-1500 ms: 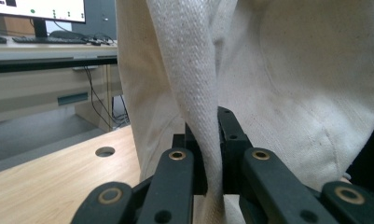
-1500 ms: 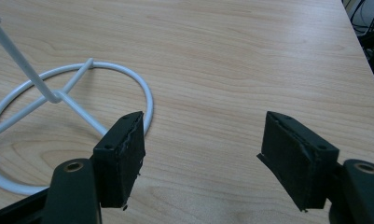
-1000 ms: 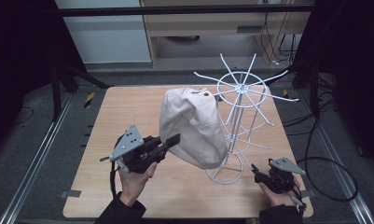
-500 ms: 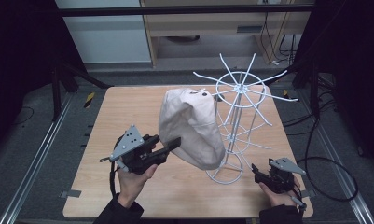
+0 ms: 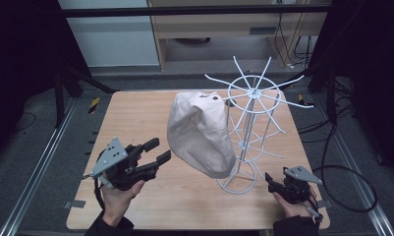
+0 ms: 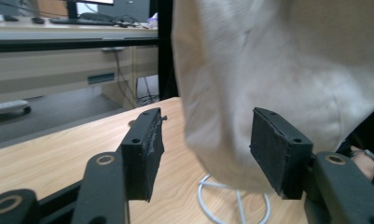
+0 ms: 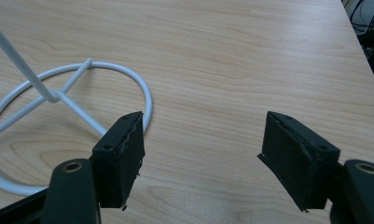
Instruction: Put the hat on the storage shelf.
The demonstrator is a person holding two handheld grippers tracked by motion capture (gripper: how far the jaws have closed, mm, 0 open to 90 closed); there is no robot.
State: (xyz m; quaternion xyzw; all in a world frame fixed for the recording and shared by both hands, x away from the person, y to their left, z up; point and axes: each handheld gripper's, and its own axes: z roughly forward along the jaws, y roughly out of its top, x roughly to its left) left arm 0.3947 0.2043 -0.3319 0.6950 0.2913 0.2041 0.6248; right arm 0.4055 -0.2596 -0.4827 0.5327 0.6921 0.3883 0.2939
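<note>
The cloth cap (image 5: pixel 200 132) hangs on the wire rack (image 5: pixel 251 132) near the table's (image 5: pixel 135 108) centre. The left gripper (image 5: pixel 157 151), jaws just opened, stands released beside it. The right gripper (image 5: pixel 269 181) rests released near the right front corner; its own view shows the rack's base ring.

A cream cloth hat (image 5: pixel 200 132) hangs from the white wire rack (image 5: pixel 251 123). It droops just ahead of the left gripper (image 5: pixel 157 151). Its lower edge sags near the rack's base ring.
</note>
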